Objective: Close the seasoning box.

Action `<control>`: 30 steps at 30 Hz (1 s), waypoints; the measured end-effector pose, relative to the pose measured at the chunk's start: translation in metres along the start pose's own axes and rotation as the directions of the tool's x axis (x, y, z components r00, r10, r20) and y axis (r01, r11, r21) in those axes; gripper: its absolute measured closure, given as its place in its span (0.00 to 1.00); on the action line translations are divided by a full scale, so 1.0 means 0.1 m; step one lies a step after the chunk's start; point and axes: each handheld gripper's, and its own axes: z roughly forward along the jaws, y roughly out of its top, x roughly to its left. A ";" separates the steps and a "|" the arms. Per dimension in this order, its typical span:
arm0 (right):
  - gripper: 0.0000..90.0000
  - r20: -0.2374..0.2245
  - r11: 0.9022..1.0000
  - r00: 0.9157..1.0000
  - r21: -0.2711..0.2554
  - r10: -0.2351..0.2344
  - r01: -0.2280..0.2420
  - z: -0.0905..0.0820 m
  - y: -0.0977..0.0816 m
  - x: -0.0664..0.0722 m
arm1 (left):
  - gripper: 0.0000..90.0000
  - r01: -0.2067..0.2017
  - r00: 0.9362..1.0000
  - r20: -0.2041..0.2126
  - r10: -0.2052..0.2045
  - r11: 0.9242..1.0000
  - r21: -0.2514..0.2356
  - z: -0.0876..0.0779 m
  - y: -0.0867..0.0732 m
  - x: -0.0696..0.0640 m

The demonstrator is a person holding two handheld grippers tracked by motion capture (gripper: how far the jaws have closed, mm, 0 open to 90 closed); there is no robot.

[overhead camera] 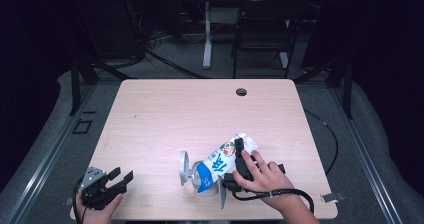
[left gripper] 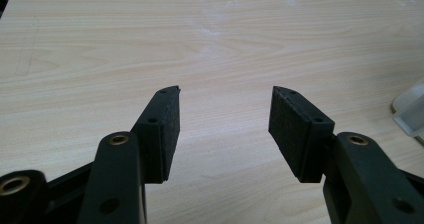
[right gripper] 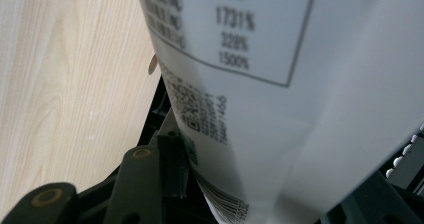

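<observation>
A white pouch with a blue panel and printed characters [overhead camera: 221, 160] leans at a slant near the table's front middle. Its lower end rests between two clear plastic plates [overhead camera: 184, 168]. My right gripper [overhead camera: 240, 155] is shut on the pouch's upper right part, with a hand wrapped around the gripper body. In the right gripper view the pouch's white back with a nutrition table and a code [right gripper: 260, 84] sits between the jaws, and the left pad [right gripper: 172, 164] presses against it. My left gripper [overhead camera: 121, 178] rests open at the front left corner, with nothing between its pads [left gripper: 162, 129].
The light wooden table [overhead camera: 200, 109] has a cable hole [overhead camera: 241, 91] at the back right. A corner of the clear plastic piece [left gripper: 409, 109] shows at the right edge of the left gripper view. A black cable [overhead camera: 295, 194] loops by the right wrist. A dark chair [overhead camera: 262, 29] stands behind the table.
</observation>
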 end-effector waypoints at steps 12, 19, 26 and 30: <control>0.61 0.005 1.000 1.000 -0.008 -0.005 0.005 0.00 0.00 -0.02 | 0.52 0.001 1.000 -0.002 -0.001 1.000 -0.001 0.00 0.00 0.01; 0.61 0.004 1.000 1.000 -0.009 -0.004 0.004 -0.01 0.00 -0.02 | 0.52 0.002 1.000 -0.001 -0.002 1.000 -0.002 0.00 0.00 0.00; 0.62 0.004 1.000 1.000 -0.011 -0.007 0.007 -0.01 0.00 -0.02 | 0.52 0.003 1.000 0.000 -0.003 1.000 -0.002 0.00 0.00 0.01; 0.62 0.004 1.000 1.000 -0.011 -0.010 0.010 -0.01 0.00 -0.02 | 0.52 0.003 1.000 -0.001 -0.003 1.000 -0.003 0.00 -0.01 0.01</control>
